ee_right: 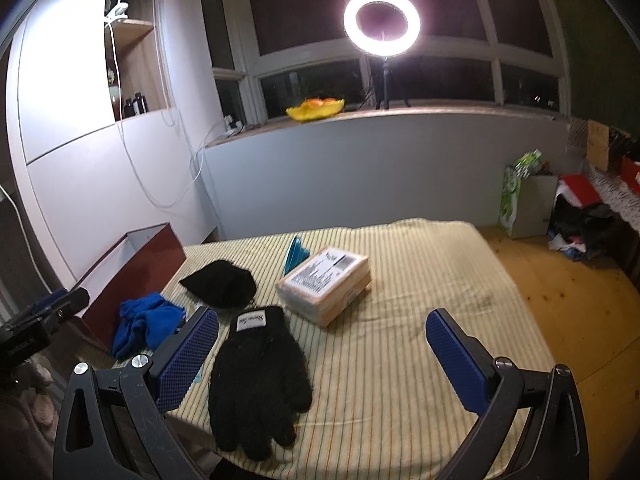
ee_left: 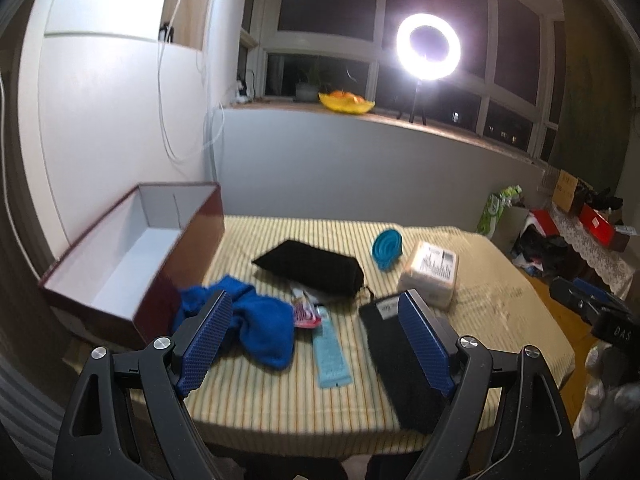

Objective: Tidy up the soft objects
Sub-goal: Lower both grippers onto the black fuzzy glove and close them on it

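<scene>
A striped yellow cloth covers the table (ee_right: 404, 344). On it lie a crumpled blue cloth (ee_left: 262, 322) (ee_right: 144, 320), a black drawstring pouch (ee_left: 312, 270) (ee_right: 222, 284) and a black knit glove (ee_left: 390, 360) (ee_right: 260, 380). An open dark-red box (ee_left: 132, 256) (ee_right: 132, 268) with a white inside stands at the table's left edge. My left gripper (ee_left: 316, 298) hovers open over the near edge, its fingers straddling the blue cloth and the glove. Above the near right of the table, my right gripper (ee_right: 322, 316) is open and holds nothing, with the glove just inside its left finger.
A taped parcel (ee_left: 430, 276) (ee_right: 324, 286) and a blue collapsible funnel (ee_left: 386, 248) sit behind the soft things. A teal packet (ee_left: 330, 356) and a pink packet (ee_left: 306, 314) lie between cloth and glove. Clutter and boxes (ee_right: 576, 208) line the floor at right.
</scene>
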`<state>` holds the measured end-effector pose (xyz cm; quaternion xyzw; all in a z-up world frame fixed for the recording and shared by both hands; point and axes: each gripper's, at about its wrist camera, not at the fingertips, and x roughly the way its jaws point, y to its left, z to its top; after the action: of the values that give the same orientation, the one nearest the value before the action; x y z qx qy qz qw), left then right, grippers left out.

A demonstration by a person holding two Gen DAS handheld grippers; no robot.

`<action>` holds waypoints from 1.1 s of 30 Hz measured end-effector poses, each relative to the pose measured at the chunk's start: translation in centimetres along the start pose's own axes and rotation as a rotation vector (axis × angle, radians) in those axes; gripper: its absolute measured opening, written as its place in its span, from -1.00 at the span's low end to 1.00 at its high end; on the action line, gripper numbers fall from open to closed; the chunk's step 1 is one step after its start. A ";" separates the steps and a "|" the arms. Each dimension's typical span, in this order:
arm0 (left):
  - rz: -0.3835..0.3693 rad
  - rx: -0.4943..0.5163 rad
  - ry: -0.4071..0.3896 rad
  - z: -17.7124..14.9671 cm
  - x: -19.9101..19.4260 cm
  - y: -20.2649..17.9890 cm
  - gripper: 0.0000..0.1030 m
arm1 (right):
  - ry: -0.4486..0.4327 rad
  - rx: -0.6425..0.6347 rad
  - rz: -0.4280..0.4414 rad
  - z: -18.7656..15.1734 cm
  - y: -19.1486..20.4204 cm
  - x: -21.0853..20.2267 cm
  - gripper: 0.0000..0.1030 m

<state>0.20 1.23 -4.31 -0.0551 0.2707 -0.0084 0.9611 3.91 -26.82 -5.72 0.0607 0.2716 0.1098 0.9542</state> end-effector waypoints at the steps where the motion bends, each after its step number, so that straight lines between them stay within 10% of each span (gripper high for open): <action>1: -0.012 -0.007 0.019 -0.3 0.3 0.1 0.65 | 0.011 -0.002 0.008 -0.1 0.0 0.3 0.99; 18: -0.217 -0.075 0.325 -5.6 5.1 -3.3 0.51 | 0.314 -0.038 0.240 -2.1 -0.2 7.3 0.99; 33: -0.262 -0.119 0.474 -7.6 9.7 -5.9 0.23 | 0.551 -0.025 0.356 -2.9 0.1 16.0 0.55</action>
<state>4.60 -5.85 -15.15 -0.1424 0.4787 -0.1294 0.8567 15.55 -22.67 -16.23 0.0637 0.5032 0.2904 0.8114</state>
